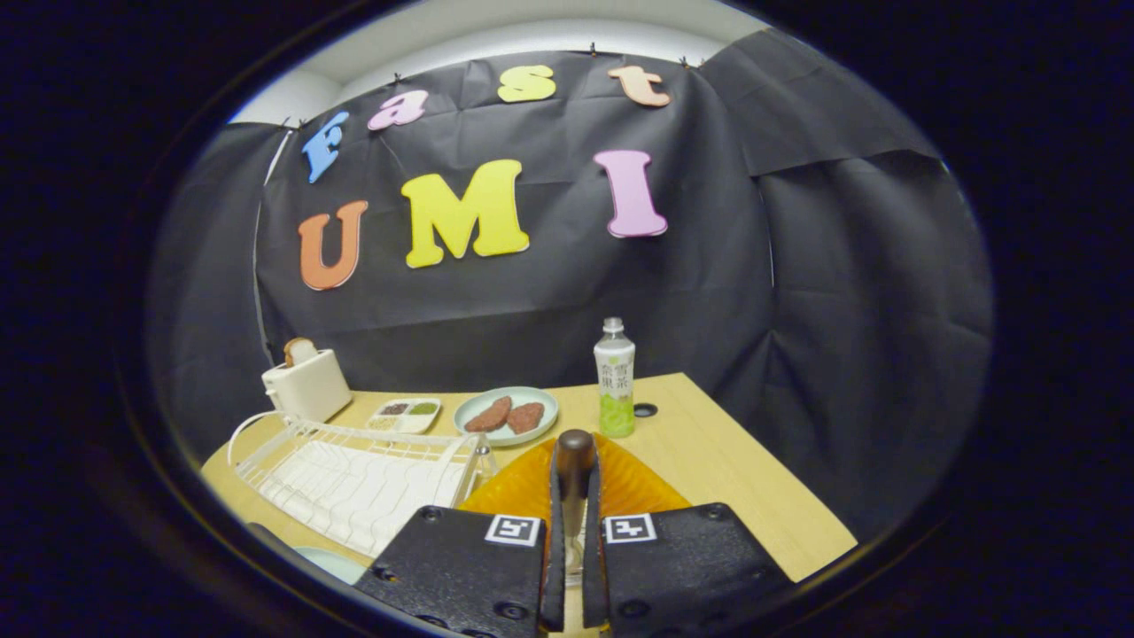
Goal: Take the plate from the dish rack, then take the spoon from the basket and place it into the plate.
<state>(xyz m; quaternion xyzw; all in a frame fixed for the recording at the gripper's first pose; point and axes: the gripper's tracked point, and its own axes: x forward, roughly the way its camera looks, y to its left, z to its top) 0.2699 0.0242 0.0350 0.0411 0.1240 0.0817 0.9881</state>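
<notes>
- Gripper view: hand-held gripper (pixel 574 483) has its fingers drawn narrow, both pressing on a spoon (pixel 574 452) held upright between them; dark rounded handle end sticks up past the fingertips, a pale shaft runs down in the gap.
- Spoon is lifted, not resting on anything.
- Orange ribbed basket (pixel 620 487) sits right behind the fingers, touching their outline on both sides; spoon looks to be out of it, or just above it — cannot tell the clearance.
- Dish rack (pixel 354 478), white wire, lies to the left of the fingers on the surface (pixel 735 461); its slots look bare, no plate standing in it.
- A pale rim (pixel 328 563) shows low, near the rack's front edge, beside the left finger; probably the task plate, too cropped to be sure.
- Judgement: plate step seems done, spoon pickup done; what is left is carrying the spoon over and letting it go into the plate.
- Clutter beyond: green plate with two brown patties (pixel 507 415), bottle (pixel 614 378), small sectioned tray (pixel 405 414), toaster (pixel 306 383).
</notes>
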